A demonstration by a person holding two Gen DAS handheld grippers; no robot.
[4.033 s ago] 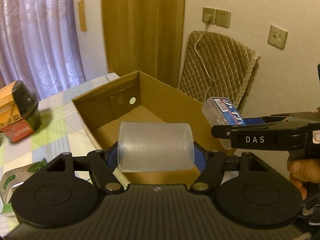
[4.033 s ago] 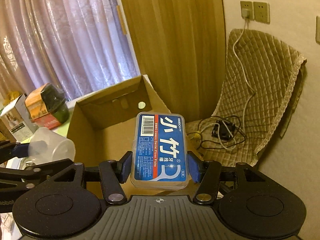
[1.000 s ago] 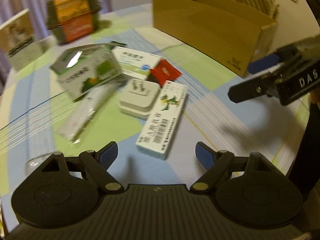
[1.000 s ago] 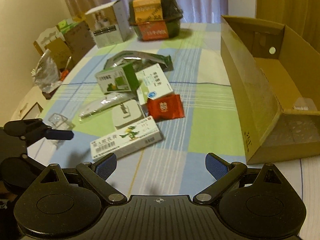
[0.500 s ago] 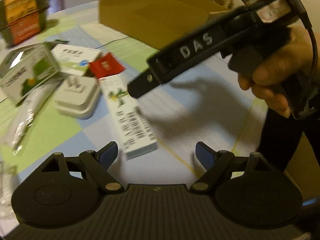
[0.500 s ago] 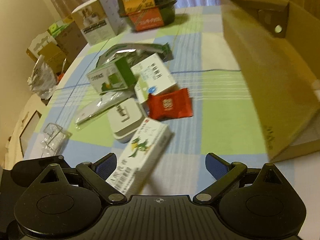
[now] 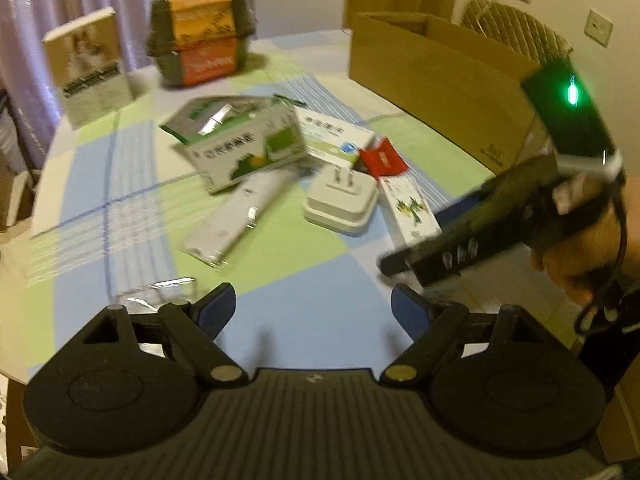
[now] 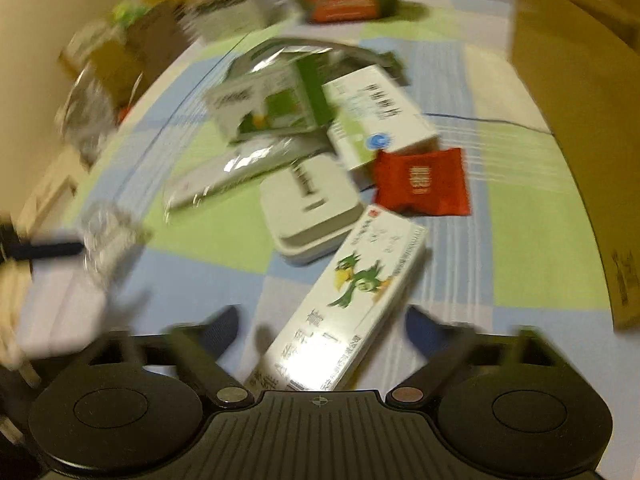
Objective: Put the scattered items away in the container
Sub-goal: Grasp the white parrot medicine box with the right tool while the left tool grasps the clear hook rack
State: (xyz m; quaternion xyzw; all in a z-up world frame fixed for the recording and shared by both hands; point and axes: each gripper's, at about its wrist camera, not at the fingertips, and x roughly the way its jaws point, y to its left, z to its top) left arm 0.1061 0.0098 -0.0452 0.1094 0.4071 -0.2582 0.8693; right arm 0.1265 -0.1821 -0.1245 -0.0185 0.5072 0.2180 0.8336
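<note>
Scattered on the checked tablecloth lie a long white box with a green bird (image 8: 352, 292) (image 7: 408, 208), a white plug adapter (image 8: 308, 204) (image 7: 342, 200), a red sachet (image 8: 422, 184) (image 7: 382, 160), a white-and-green medicine box (image 8: 376, 116), a green carton (image 7: 244, 148) and a silver sachet (image 7: 240, 216). My right gripper (image 8: 322, 330) is open, low over the table, its fingers on either side of the bird box's near end. My left gripper (image 7: 313, 308) is open and empty above bare cloth; a clear plastic wrapper (image 7: 156, 292) lies by its left finger. The open cardboard box (image 7: 440, 76) (image 8: 580, 80) stands at the right.
An orange-and-green tub (image 7: 200, 36) and an upright printed carton (image 7: 90, 64) stand at the table's far side. A hand (image 7: 580, 256) holds the right gripper's body (image 7: 480, 236) at the right. A quilted chair (image 7: 516, 24) is behind the box. The right wrist view is motion-blurred.
Four seconds ago the left gripper held a clear cup and the right a blue floss box over the cardboard box; both are now empty. The right has dropped around the bird box.
</note>
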